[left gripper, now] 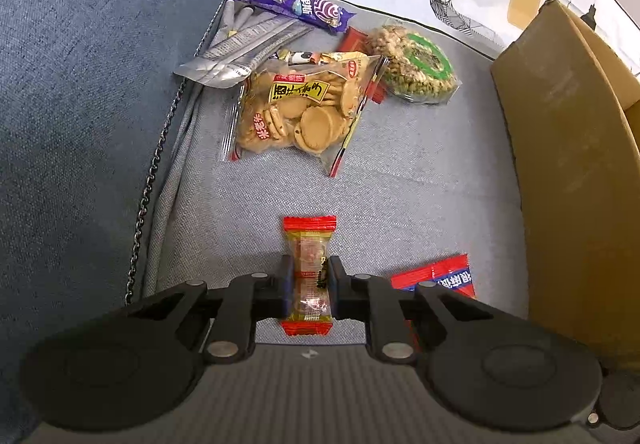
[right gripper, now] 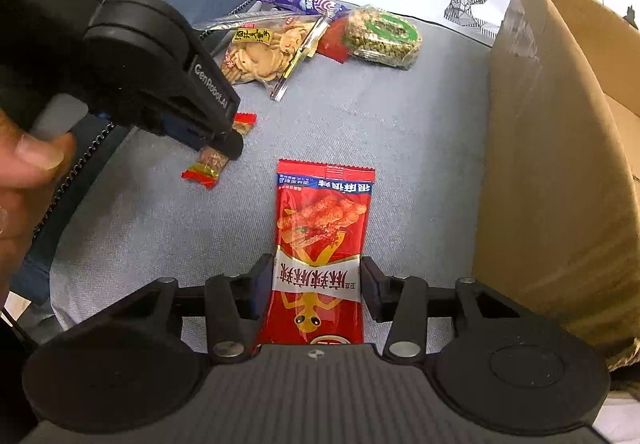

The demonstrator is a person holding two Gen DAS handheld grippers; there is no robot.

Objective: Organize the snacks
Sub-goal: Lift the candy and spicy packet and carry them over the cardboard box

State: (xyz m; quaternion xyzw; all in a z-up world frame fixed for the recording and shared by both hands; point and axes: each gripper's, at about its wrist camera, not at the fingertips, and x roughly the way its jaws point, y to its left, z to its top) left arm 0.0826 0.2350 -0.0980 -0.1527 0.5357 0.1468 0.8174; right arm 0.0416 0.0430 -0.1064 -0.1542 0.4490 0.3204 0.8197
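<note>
My left gripper (left gripper: 307, 276) is shut on a small red-ended candy (left gripper: 309, 272), held just above the grey cushion; both also show in the right wrist view, gripper (right gripper: 224, 147) and candy (right gripper: 208, 165). My right gripper (right gripper: 316, 284) is open, its jaws on either side of a red spicy-snack packet (right gripper: 320, 244) that lies flat on the cushion, with a gap on the right side. That packet also shows in the left wrist view (left gripper: 444, 276).
A pile of snacks lies at the back: a cracker bag (left gripper: 300, 107), a purple wafer bar (left gripper: 292, 3), a silver packet (left gripper: 240, 51), a green-labelled rice cake (left gripper: 416, 63). An open cardboard box (left gripper: 568, 163) stands at the right. A chain (left gripper: 152, 179) runs along the cushion's left edge.
</note>
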